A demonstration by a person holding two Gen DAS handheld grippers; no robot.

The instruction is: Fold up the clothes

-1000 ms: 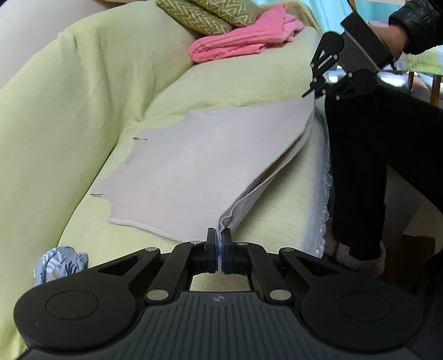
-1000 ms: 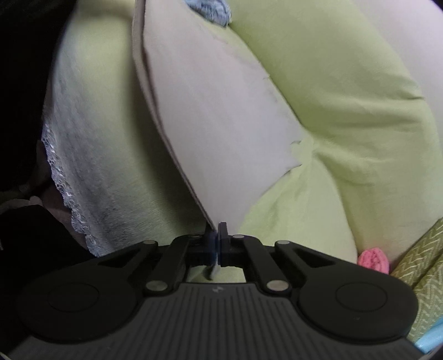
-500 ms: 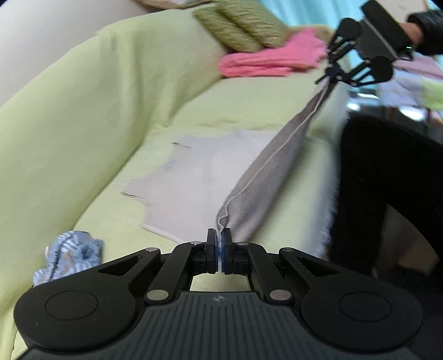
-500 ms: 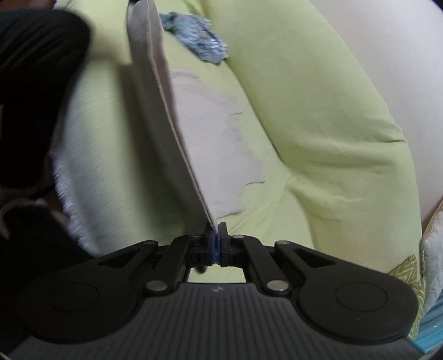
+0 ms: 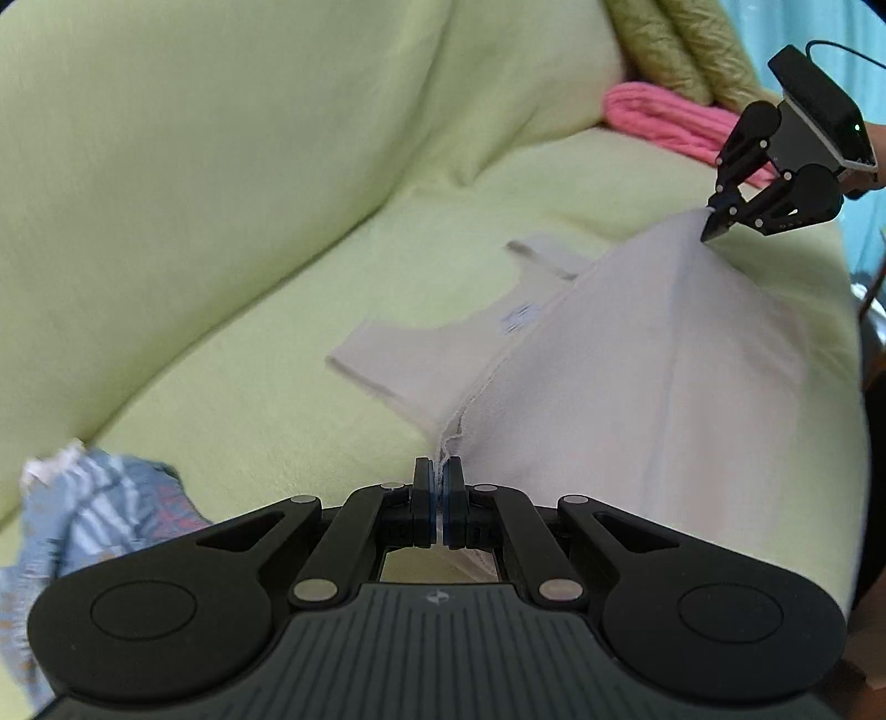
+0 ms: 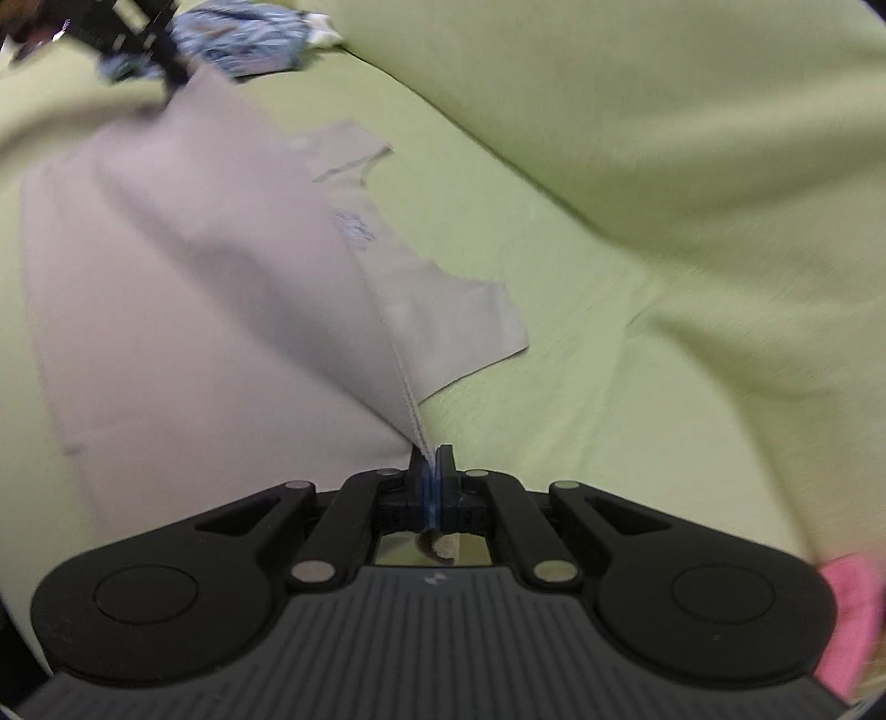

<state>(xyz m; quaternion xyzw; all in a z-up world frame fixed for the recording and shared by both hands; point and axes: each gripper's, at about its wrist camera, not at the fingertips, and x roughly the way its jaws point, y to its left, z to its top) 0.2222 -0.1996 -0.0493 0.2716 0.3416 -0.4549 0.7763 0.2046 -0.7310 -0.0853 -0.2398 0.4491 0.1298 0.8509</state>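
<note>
Both grippers, left [image 5: 439,482] and right [image 6: 429,471], pinch the beige garment's [image 5: 609,387] hem corners (taut), carrying the fold over.

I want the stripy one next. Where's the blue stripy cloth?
In the left wrist view, the blue stripy cloth lies crumpled at lower left on the green sofa, left of the beige shirt.

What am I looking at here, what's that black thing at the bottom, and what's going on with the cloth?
The black shape is a pair of hand-held tongs with a camera on it; a person holds one pair in each hand. One picture looks along the left tongs, the other along the right tongs. Both are shut on the hem of a beige top, carrying it over towards the shoulder straps. It lies on a green-covered sofa. A crumpled blue garment, a pink garment and patterned cushions lie nearby.
</note>
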